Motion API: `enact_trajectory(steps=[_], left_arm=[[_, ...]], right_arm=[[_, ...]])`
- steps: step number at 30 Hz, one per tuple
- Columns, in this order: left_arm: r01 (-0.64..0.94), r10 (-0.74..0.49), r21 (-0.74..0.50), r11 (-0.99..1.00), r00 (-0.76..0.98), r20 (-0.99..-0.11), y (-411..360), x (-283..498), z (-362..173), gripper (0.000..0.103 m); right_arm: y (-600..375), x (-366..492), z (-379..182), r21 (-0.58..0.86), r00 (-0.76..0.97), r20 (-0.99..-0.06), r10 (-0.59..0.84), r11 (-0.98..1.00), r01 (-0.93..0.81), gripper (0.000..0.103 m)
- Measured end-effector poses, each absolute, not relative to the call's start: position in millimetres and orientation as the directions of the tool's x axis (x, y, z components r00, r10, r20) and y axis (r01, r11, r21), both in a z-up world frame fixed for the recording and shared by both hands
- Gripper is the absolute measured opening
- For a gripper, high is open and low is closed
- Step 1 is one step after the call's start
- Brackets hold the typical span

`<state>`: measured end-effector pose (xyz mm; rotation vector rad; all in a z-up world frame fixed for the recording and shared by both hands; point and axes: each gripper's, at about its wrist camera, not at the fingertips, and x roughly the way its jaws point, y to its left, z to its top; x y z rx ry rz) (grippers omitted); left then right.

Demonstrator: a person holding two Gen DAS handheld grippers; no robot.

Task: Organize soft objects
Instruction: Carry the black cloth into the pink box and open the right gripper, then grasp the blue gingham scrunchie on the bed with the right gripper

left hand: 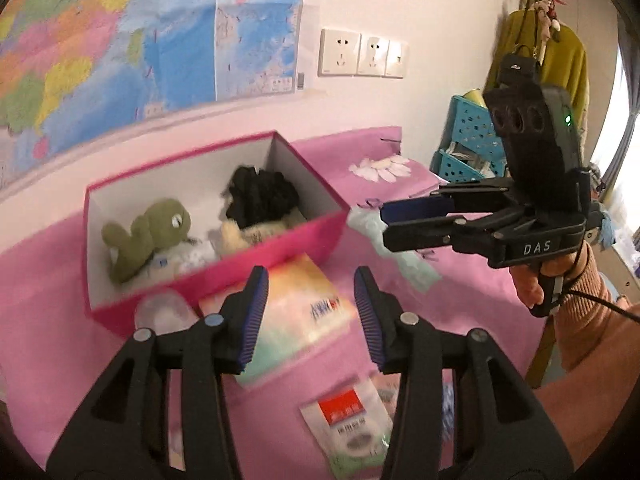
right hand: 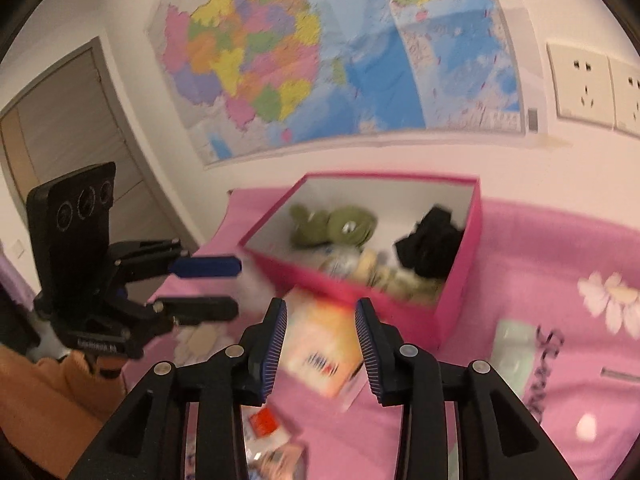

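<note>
Black arms with blue ribbed pads make up the left tool, whose jaws stand apart with nothing between them; through the gap shows a colourful soft packet lying on the pink bed cover. The right tool is likewise parted and empty, hovering over the same packet.

Taking the pink box as the landmark: the packet lies just in front of the box's near wall, almost touching it, its long axis running roughly along that wall. Both tools hang above it on the near side, pointing down and forward toward the box. In the views neither is clearly nearer; the packet sits between each pair of jaws alike, so either hand could close on it, though I judge the left slightly better centred on its short side.

Inside the box, a green plush toy lies at the left end, a black fuzzy bundle at the right end, with a pale furry thing in front of the bundle and some white items between them. Right of the box, a pale green pouch rests on the cover. Nearer than the packet, a small sachet with a red label lies flat. The frames are blurred, so finer detail is uncertain.
</note>
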<state>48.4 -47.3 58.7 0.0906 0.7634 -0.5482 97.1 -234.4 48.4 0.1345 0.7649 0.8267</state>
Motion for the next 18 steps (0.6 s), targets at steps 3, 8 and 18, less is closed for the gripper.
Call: enact_trajectory(steps=[3, 8, 18], left_arm=[[0.499, -0.446, -0.141, 0.855, 0.569, -0.691, -41.6, 33.0, 45.8, 0.047], [0.485, -0.436, -0.166, 0.858, 0.521, -0.734, -38.0, 14.3, 19.7, 0.047], [0.488, -0.487, -0.262, 0.833, 0.42, -0.766, -38.4, -7.4, -12.3, 0.047]], right_arm=[[-230.3, 81.7, 32.4, 0.402, 0.388, -0.597, 0.702, 0.681, -0.612, 0.041], [-223.0, 61.2, 5.6, 0.436, 0.312, -0.644, 0.698, 0.671, -0.6, 0.041], [-216.6, 33.1, -33.5, 0.488, 0.219, -0.693, 0.687, 0.67, -0.56, 0.041]])
